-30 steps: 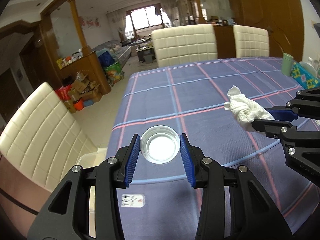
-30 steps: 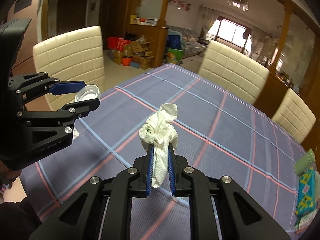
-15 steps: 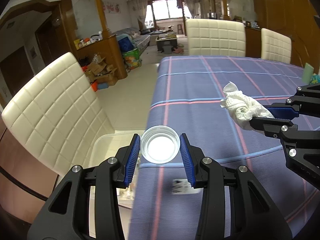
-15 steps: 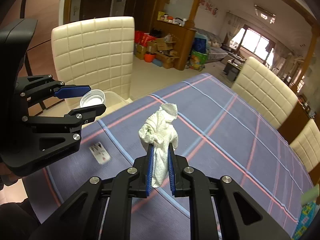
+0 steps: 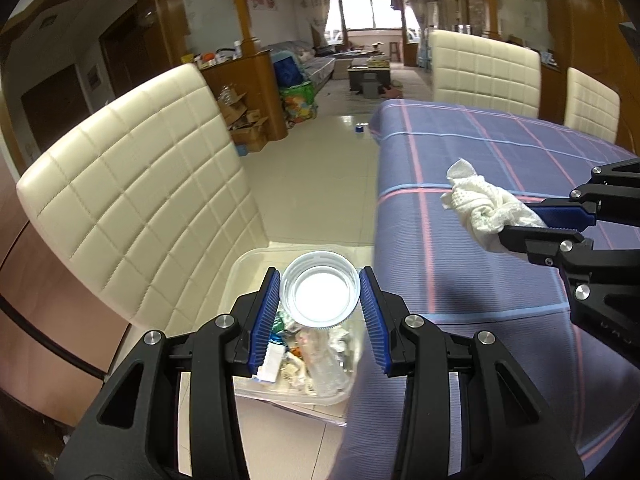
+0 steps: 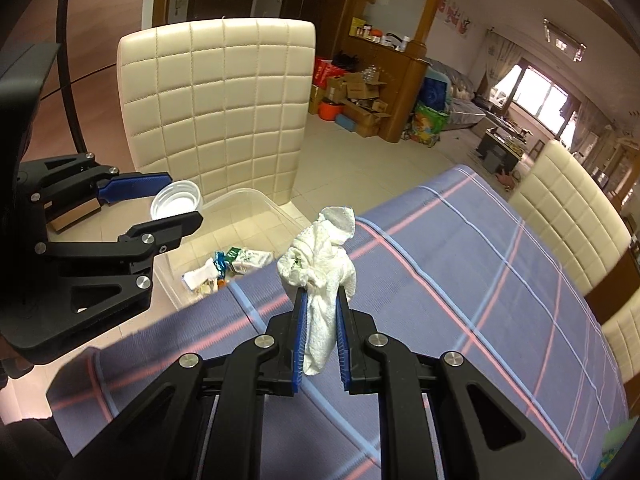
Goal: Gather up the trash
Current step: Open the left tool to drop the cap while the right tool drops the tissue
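Note:
My left gripper [image 5: 319, 294] is shut on a white plastic lid [image 5: 319, 290], hollow side facing the camera, and hangs over a clear plastic bin [image 5: 256, 258] on the floor that holds several scraps of trash. From the right wrist view the lid [image 6: 176, 200] and left gripper [image 6: 170, 202] show at the left, above the bin [image 6: 248, 198]. My right gripper [image 6: 320, 300] is shut on a crumpled white tissue [image 6: 320, 264] above the table's corner. The tissue [image 5: 484, 208] and right gripper [image 5: 532, 220] appear at the right of the left wrist view.
A cream quilted chair [image 5: 136, 192] stands just behind the bin. The table under a blue plaid cloth [image 5: 480, 272] fills the right side, with more cream chairs [image 5: 484, 72] at its far edge. Cardboard boxes and bags [image 6: 360, 96] crowd a wooden divider beyond the tiled floor.
Both grippers have swung left off the table toward the floor beside it, each keeping its load. The bin of trash has come into view under the lid, and the chair looms closer.

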`<state>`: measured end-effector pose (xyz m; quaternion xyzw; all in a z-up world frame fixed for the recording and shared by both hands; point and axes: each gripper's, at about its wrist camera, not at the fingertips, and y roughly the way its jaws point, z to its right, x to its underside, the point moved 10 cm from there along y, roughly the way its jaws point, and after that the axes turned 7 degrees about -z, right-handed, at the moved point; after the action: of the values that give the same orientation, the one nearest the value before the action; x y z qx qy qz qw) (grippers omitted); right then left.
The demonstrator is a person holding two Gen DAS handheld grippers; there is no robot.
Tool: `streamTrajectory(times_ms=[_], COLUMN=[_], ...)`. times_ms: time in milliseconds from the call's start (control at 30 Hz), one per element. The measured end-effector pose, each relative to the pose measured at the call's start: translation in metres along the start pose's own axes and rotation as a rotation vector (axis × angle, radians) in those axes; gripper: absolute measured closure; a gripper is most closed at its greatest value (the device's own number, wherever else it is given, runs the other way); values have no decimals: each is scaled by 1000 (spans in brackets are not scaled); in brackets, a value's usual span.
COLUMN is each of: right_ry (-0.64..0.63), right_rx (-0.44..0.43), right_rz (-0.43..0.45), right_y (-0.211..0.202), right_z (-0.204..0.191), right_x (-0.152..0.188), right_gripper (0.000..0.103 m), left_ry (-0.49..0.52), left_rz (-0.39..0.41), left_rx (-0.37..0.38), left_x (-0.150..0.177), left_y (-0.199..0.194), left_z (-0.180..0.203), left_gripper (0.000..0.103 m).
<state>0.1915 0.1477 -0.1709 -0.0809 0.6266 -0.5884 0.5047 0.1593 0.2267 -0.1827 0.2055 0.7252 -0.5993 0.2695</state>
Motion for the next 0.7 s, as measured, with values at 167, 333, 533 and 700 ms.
streamTrajectory(times_ms=[167,333,533,700], right_ry=[-24,-30,-19,-20], right_rx=[-25,-44,-57,-58], right_rz=[-7,-20,-49,-66], right_y=[19,39,60,70], right_z=[-15,-22,-21,-21], right_x=[-24,-39,-45,-42], right_gripper=[90,90,90,90], left_ry=[-37,-54,-72,-92], left_rz=[-22,-51,-71,-56], left_rx=[-17,-21,-22,-46], left_x=[2,4,4,2], left_y=[15,32,50,59], left_z=[-28,-43,-55,-62], left_gripper=[61,60,57,15])
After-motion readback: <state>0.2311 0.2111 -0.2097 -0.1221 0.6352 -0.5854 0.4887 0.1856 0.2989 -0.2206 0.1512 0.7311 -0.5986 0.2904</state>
